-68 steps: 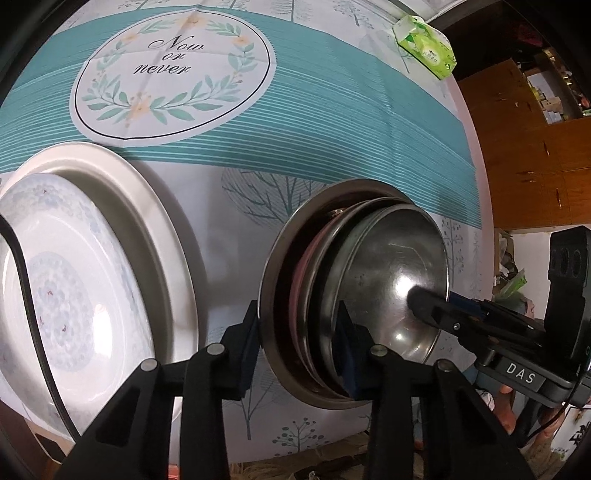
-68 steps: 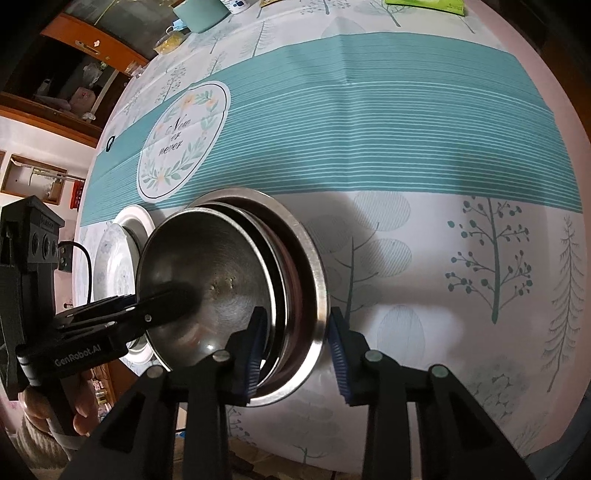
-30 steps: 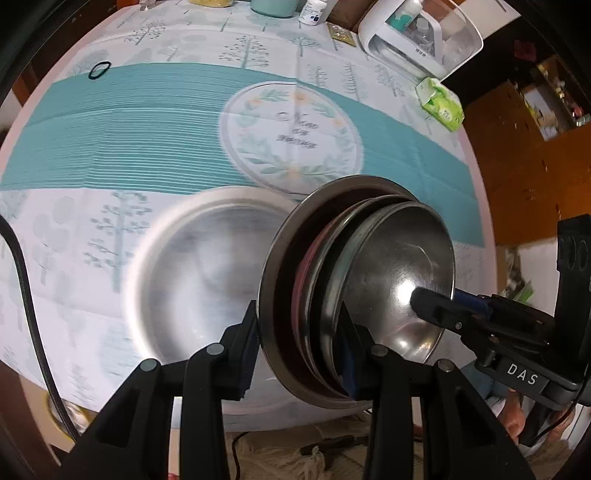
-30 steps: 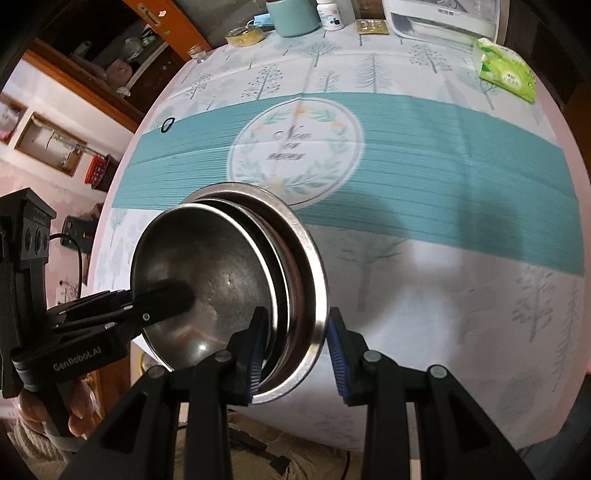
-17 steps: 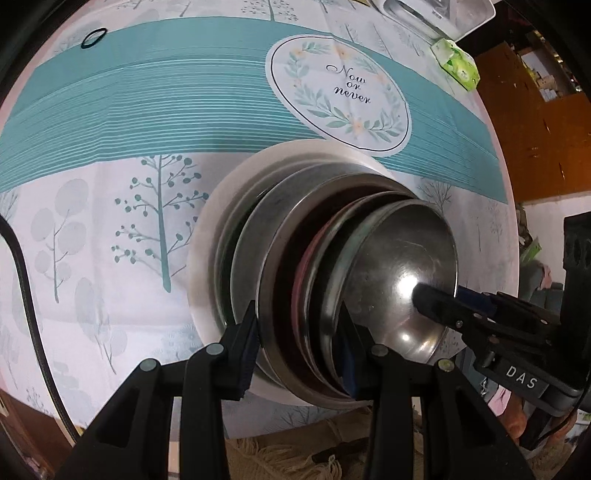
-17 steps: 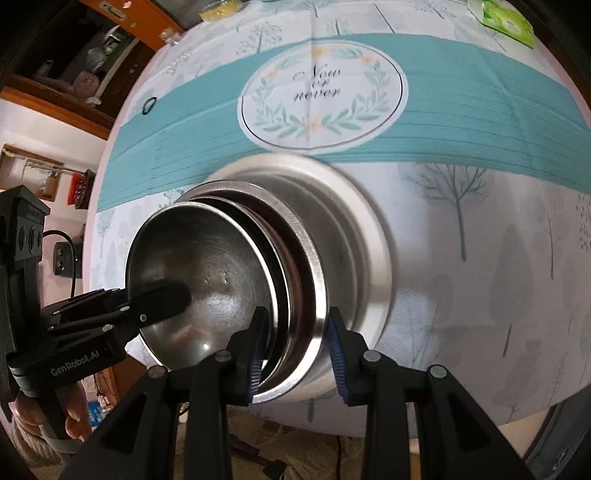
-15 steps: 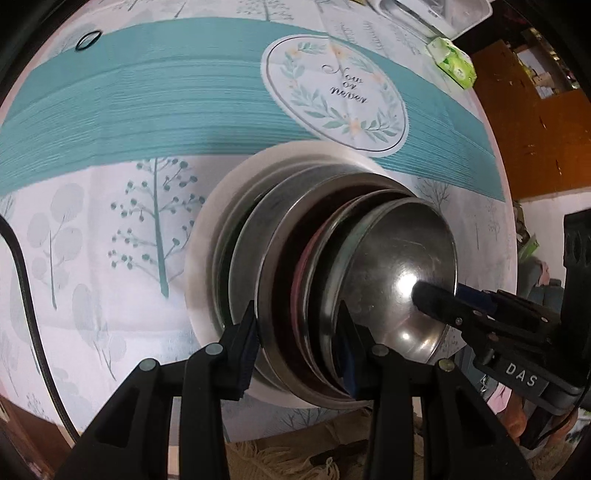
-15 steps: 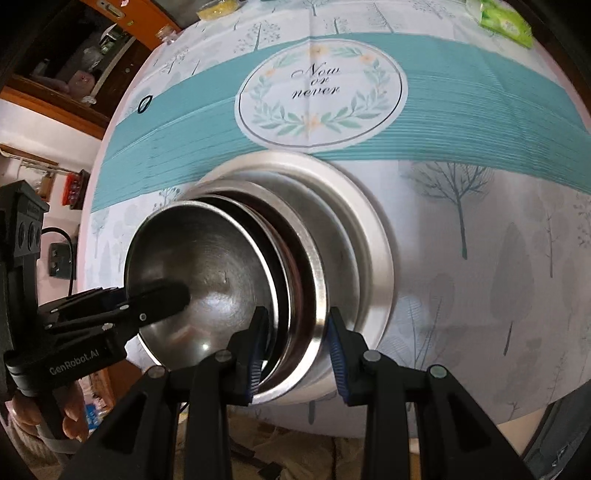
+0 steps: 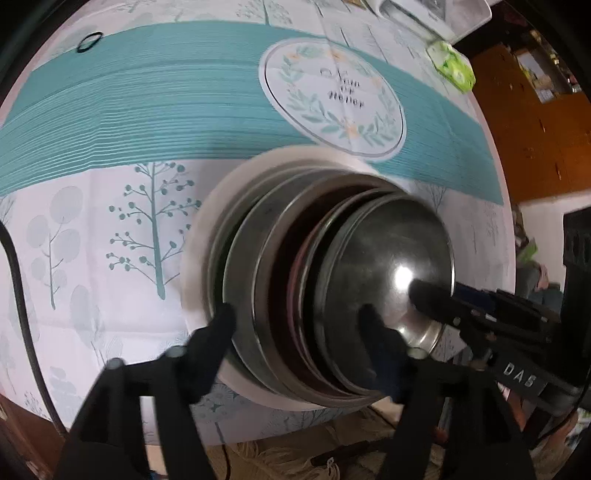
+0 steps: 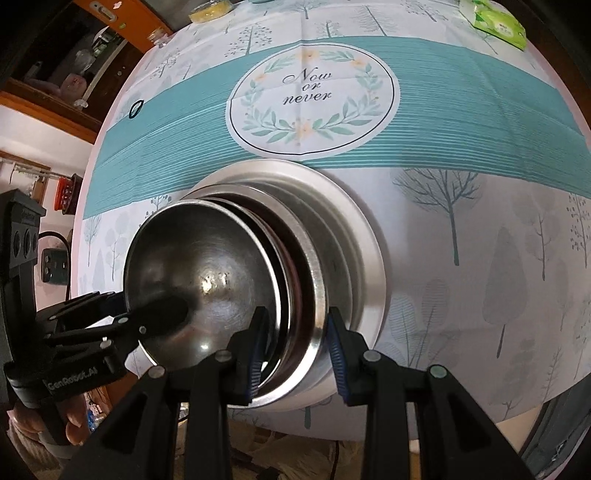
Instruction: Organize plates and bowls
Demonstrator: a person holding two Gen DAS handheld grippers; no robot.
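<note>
A nested stack of steel bowls [image 9: 384, 280] [image 10: 207, 273], with a dark red one between them, rests on the white plates [image 9: 199, 251] [image 10: 365, 251] near the table's front edge. My left gripper [image 9: 295, 314] is open, its fingers [image 9: 218, 325] spread on either side of the stack's rim. My right gripper [image 10: 295, 332] is shut on the opposite rim of the stack. Each gripper shows in the other's view, reaching into the top bowl.
The round table [image 10: 480, 155] has a teal striped cloth with a "Now or never" wreath [image 10: 310, 96]. A green tissue pack [image 10: 498, 22] and a white appliance [image 9: 436, 11] are at the far edge. A black hair tie [image 9: 88, 40] lies far left.
The bowl stack was carried over from the right and set down on the white plates. My left gripper has just opened off the rim; the right still grips it.
</note>
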